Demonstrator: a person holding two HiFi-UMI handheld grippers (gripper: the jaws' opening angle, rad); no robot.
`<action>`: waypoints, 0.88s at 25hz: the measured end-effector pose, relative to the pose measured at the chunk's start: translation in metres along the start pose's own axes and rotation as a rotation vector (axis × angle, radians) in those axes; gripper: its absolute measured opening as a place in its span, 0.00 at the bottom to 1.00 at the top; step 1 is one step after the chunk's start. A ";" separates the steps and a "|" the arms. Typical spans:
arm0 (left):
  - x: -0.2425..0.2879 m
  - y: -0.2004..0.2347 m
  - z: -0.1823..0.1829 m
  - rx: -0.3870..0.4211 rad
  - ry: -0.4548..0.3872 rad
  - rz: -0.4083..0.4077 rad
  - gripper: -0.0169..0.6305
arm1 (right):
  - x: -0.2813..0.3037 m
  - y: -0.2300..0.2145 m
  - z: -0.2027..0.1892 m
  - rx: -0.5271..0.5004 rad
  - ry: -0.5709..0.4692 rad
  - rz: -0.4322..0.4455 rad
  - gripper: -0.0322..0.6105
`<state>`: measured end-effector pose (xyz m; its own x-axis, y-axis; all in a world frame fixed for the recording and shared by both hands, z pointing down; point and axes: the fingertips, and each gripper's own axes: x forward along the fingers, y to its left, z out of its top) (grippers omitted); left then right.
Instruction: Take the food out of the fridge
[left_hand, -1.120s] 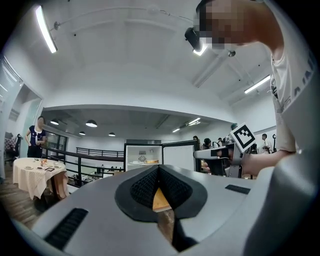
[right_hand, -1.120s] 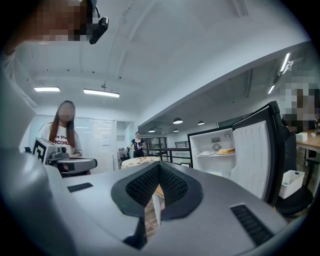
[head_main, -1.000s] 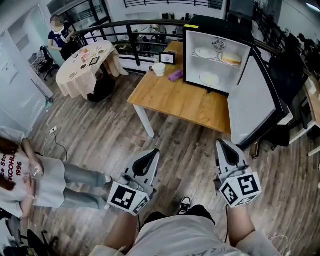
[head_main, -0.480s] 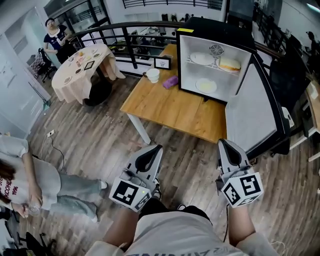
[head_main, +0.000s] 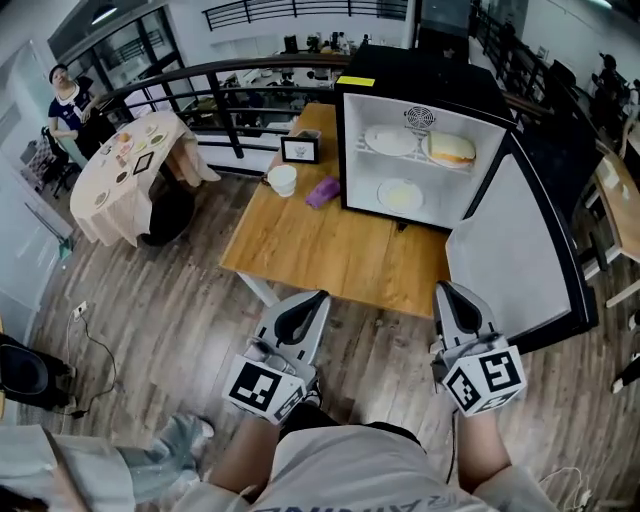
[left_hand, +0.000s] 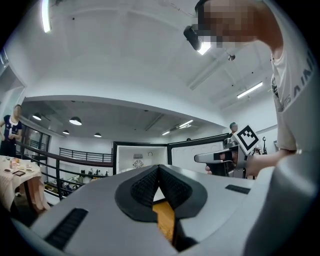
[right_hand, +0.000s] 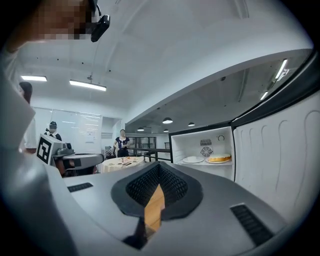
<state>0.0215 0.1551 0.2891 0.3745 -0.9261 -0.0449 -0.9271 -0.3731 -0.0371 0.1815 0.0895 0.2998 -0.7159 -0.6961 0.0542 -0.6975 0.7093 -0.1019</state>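
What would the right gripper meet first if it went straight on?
The right gripper would probably meet the near edge of the wooden table; if it passes above that, the open fridge. Its height is unclear.

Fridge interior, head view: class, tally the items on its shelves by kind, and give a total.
Pale plates: 2
Yellow-topped cake: 1
Total: 3
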 end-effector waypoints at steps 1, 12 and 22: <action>0.006 0.013 0.000 -0.002 -0.001 -0.013 0.04 | 0.012 0.000 0.002 -0.003 0.003 -0.014 0.08; 0.070 0.141 -0.011 -0.002 0.015 -0.162 0.04 | 0.132 -0.002 0.005 0.021 0.027 -0.174 0.08; 0.122 0.166 -0.026 -0.028 0.028 -0.278 0.04 | 0.155 -0.036 0.003 0.060 0.023 -0.316 0.08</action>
<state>-0.0869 -0.0211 0.3032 0.6147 -0.7887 -0.0093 -0.7888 -0.6145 -0.0161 0.0957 -0.0447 0.3092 -0.4654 -0.8776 0.1150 -0.8826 0.4505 -0.1344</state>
